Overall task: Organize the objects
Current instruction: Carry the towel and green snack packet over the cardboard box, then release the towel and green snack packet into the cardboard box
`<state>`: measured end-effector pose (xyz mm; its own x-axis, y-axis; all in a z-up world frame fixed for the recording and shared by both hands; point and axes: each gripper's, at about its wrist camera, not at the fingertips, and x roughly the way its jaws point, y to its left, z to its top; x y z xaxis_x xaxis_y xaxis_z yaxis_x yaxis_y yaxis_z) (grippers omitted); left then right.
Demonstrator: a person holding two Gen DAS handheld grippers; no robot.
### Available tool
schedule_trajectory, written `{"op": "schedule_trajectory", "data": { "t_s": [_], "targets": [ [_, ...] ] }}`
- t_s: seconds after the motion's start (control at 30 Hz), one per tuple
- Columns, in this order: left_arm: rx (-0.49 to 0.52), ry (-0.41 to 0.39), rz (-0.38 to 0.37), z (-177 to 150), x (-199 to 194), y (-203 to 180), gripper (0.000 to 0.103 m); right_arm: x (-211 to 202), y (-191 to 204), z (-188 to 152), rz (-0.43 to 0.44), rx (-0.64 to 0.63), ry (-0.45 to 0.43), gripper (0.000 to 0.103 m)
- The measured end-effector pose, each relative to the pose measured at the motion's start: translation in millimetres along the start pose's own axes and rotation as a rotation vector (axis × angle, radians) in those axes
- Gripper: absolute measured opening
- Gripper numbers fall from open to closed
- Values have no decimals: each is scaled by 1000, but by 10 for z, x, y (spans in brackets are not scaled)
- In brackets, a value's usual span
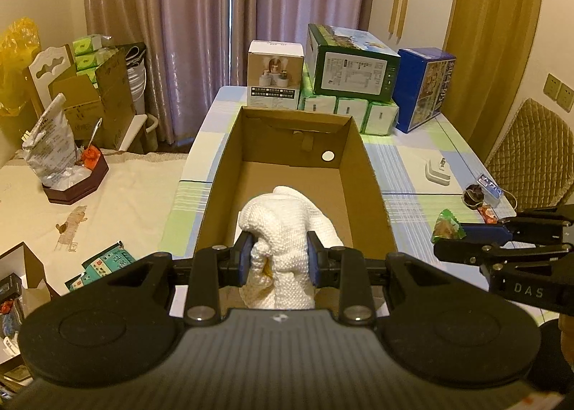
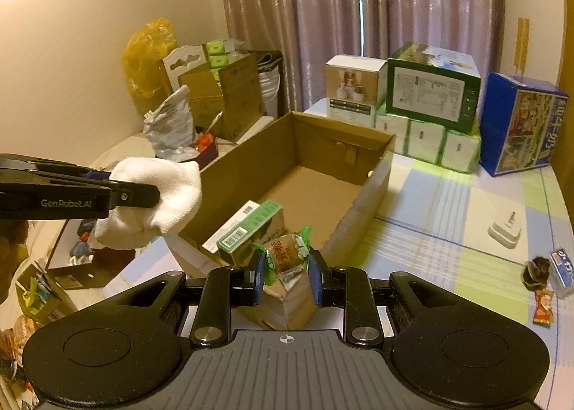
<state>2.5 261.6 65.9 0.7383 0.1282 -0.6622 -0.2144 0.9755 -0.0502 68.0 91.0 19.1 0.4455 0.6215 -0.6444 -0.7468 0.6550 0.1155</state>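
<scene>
Left wrist view has the white knitted cloth bunched up and clamped between the blue pads of the left gripper, hanging above the near end of the open cardboard box. Over on the right wrist view, the right gripper pinches a green-edged snack packet, jaws narrowed onto the wrapper, held just over the box's near corner. Inside that corner a green carton leans tilted against the wall. Beyond the box, on the checked tablecloth, stacked product boxes sit at the far edge. A white adapter and small wrapped snacks lie off to the right, well apart from the box.
</scene>
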Motion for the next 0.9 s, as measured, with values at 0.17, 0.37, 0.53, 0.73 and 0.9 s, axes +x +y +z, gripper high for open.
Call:
{"op": "schedule_trajectory", "data": {
  "t_s": [0.17,0.37,0.53,0.73,0.9],
  "targets": [
    [5,7,-4,65,131,71,26,164,14,82,2,-10,9,23],
    [10,21,-11,157,311,162,26,344,-9,176,3,-9,15,23],
    [26,33,-16,267,495,219,26,523,-29,279,0,-13,21,23],
    [53,52,-21,404,744,250,26,740,-130,427,0,9,27,23],
    [68,65,-28,533,973,254,26,927,-211,553,-4,15,35,23]
  ]
}}
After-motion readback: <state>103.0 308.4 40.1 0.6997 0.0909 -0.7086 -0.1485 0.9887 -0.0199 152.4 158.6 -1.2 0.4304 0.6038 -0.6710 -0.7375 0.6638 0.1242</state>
